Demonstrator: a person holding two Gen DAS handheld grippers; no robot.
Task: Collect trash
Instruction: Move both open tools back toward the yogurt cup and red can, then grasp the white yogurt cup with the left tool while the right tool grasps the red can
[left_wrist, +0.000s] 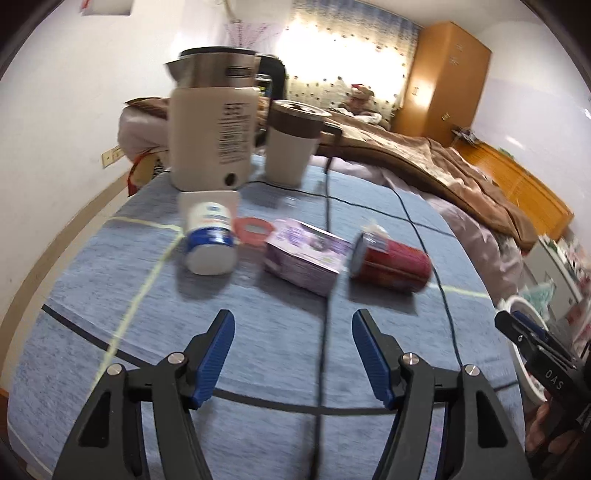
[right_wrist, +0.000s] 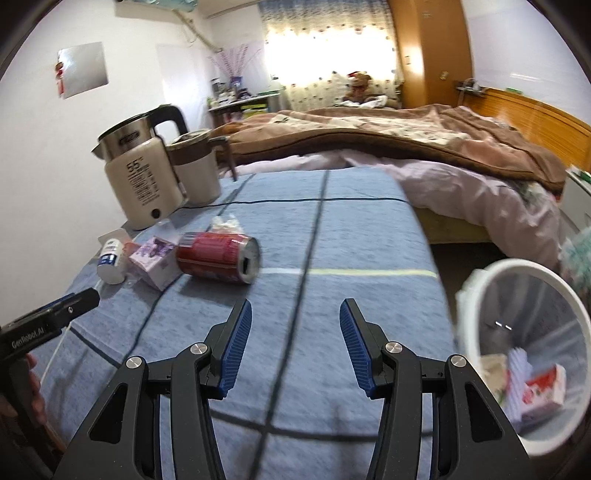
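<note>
On the blue checked tablecloth (left_wrist: 258, 332) lie a tipped white and blue bottle (left_wrist: 210, 240), a purple carton (left_wrist: 306, 254) and a red can (left_wrist: 391, 262) on its side, with a crumpled tissue (right_wrist: 225, 223) behind the can. My left gripper (left_wrist: 293, 354) hovers open in front of the carton with nothing between its fingers. My right gripper (right_wrist: 295, 343) is open and empty too, right of the red can (right_wrist: 218, 260). A white waste bin (right_wrist: 524, 354) off the table's right side holds several discarded cartons.
A steel and cream kettle (left_wrist: 214, 122) and a cream cup (left_wrist: 291, 142) stand at the back of the table, with black cables (left_wrist: 327, 206) trailing across the cloth. A red ring-shaped lid (left_wrist: 253, 229) lies behind the carton. A bed with a brown blanket (right_wrist: 388, 136) lies beyond.
</note>
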